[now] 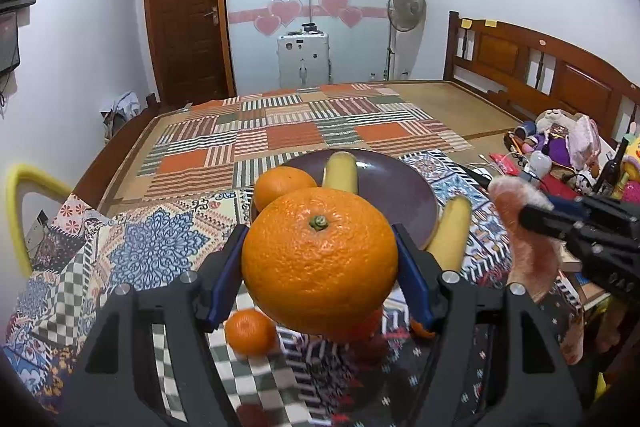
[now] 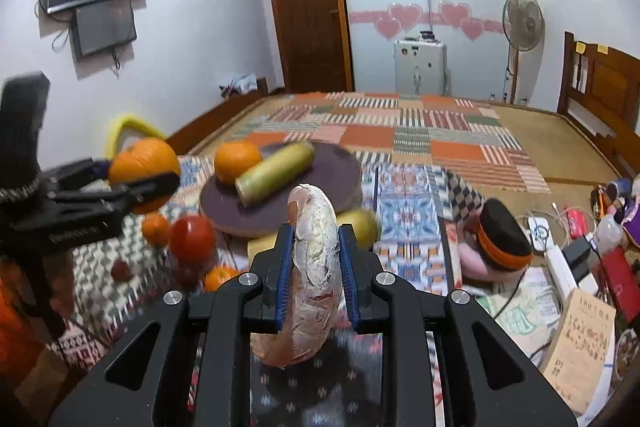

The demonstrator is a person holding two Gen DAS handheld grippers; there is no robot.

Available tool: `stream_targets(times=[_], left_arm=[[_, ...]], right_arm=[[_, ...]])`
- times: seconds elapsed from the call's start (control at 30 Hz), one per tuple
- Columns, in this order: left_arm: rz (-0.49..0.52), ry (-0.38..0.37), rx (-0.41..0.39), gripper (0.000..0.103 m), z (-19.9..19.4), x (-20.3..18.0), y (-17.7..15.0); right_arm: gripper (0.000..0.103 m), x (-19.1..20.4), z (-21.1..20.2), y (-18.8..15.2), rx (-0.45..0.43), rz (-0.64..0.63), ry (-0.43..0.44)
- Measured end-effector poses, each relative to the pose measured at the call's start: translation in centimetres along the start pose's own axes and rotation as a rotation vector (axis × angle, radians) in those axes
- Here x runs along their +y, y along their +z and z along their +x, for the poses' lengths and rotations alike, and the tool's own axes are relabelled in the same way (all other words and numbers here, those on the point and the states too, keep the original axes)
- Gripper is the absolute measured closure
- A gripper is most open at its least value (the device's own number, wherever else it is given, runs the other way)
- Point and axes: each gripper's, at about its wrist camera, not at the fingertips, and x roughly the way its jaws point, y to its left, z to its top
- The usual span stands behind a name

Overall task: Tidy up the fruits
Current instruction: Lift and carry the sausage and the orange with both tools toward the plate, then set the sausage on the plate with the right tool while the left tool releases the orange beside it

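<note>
We held one large orange (image 1: 319,259) in our left gripper's (image 1: 320,267) jaws above the patterned cloth (image 1: 152,247), while our right gripper's (image 2: 316,267) jaws clamped a pale peeled fruit (image 2: 314,267); the purple plate (image 1: 396,187) carried one orange (image 1: 282,185) and one yellow-green fruit (image 1: 341,171).

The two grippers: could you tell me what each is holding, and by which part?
Left gripper clamps the large orange across its sides; right gripper grips the pale curved fruit around its middle.

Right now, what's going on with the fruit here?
The left gripper is shut on a big orange, lifted near the purple plate. The right gripper is shut on a pale, peeling curved piece. The plate already holds an orange and a yellow-green fruit; several fruits lie on the cloth.
</note>
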Motion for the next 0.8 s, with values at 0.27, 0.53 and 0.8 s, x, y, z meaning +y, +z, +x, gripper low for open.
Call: stream_targets(times=[0.27, 0.53, 0.8], left_arm=[[-0.035, 0.005, 0.089, 0.034, 4.4, 1.3, 1.1], [-0.028, 0.029, 0.126, 0.034, 6.9, 1.5, 1.6], [-0.030, 0.026, 0.149, 0.034, 8.2, 1.6, 1.6]], right_arm=[[0.082, -0.1, 2.2, 2.5, -0.026, -0.009, 0.012], [0.082, 0.9, 6.7, 4.3, 0.023, -0.043, 0.039], [0.083, 0.9, 9.9, 5.4, 0.099, -0.056, 0.025]])
